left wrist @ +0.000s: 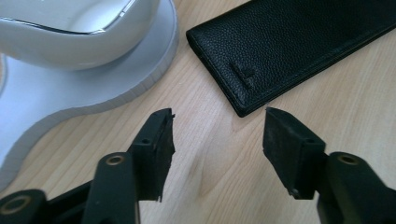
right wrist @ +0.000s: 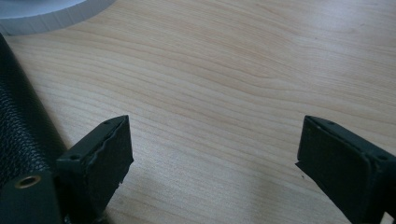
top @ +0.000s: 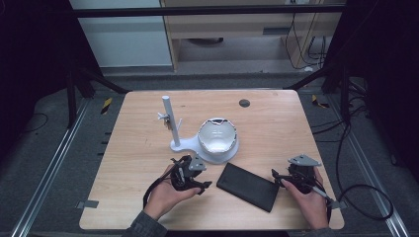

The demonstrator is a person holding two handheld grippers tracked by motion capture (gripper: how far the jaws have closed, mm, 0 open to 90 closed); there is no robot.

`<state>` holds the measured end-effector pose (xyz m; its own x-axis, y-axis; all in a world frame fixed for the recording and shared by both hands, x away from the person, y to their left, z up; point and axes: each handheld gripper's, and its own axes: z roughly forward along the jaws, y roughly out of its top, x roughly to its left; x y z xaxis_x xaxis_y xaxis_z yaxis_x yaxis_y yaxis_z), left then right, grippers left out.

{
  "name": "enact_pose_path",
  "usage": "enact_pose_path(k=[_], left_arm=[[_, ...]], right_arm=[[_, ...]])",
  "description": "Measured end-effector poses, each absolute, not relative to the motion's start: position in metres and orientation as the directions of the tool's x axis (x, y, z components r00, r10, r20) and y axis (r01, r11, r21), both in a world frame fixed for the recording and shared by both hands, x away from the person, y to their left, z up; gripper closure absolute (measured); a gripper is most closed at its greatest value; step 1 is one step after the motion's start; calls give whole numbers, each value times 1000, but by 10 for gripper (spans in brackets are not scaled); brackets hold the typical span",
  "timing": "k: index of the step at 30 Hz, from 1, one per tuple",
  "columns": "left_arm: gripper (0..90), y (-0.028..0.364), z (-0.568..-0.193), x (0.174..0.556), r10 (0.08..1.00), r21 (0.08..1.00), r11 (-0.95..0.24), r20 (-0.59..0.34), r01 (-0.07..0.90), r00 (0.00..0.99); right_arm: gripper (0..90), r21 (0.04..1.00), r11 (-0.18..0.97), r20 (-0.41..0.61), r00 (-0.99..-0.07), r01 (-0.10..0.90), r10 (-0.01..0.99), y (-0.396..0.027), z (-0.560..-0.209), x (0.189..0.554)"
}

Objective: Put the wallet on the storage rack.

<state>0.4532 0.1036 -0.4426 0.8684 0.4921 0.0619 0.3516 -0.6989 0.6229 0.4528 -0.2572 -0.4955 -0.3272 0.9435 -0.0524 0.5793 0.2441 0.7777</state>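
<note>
A black leather wallet [top: 248, 186] lies flat on the wooden table [top: 267, 128] between my two grippers. My left gripper [top: 200, 181] rests just left of it, open, its jaws pointing at the wallet's near corner [left wrist: 243, 105] with a small gap. To the wallet's right sits my right gripper [top: 277, 177], open wide with bare wood between its jaws [right wrist: 212, 154]; the wallet's edge [right wrist: 18, 135] runs along the left of that view. A white bowl-shaped object [top: 217, 135] sits on a white stand base [top: 190, 144] with an upright post [top: 169, 118].
The white stand base [left wrist: 60, 98] curves close to my left gripper's left jaw. A small dark round disc [top: 244, 103] is set in the table near its far edge. Cables trail off the right side of the table.
</note>
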Motion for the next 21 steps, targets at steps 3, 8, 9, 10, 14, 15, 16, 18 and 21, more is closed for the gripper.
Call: enact_pose_path(k=[3, 8, 9, 10, 14, 15, 16, 18, 21], left_arm=[[503, 100, -448, 449, 489, 621, -704, 74, 343, 869], [631, 99, -455, 446, 486, 623, -701, 60, 348, 872], [663, 98, -459, 447, 488, 627, -694, 48, 354, 871], [685, 97, -461, 447, 487, 625, -695, 46, 355, 872], [774, 94, -466, 447, 480, 620, -703, 50, 349, 876], [793, 94, -466, 447, 479, 618, -705, 52, 348, 876], [812, 94, -466, 447, 479, 618, -705, 52, 348, 876], [843, 94, -467, 448, 470, 610, -712, 46, 348, 882], [878, 91, -470, 450, 466, 600, -720, 47, 348, 883]], right_arm=[[150, 784, 247, -53, -335, 569, 941, -257, -493, 451], [211, 791, 251, -51, -348, 558, 936, -254, -490, 449], [241, 790, 262, -60, -355, 554, 933, -254, -490, 449], [248, 790, 263, -59, -358, 553, 932, -254, -490, 449], [275, 790, 271, -62, -368, 550, 928, -253, -490, 450], [280, 791, 272, -64, -369, 548, 927, -253, -490, 450], [283, 791, 269, -61, -367, 550, 928, -252, -490, 450], [286, 791, 269, -61, -367, 549, 928, -252, -490, 450], [290, 791, 272, -61, -371, 548, 927, -252, -489, 449]])
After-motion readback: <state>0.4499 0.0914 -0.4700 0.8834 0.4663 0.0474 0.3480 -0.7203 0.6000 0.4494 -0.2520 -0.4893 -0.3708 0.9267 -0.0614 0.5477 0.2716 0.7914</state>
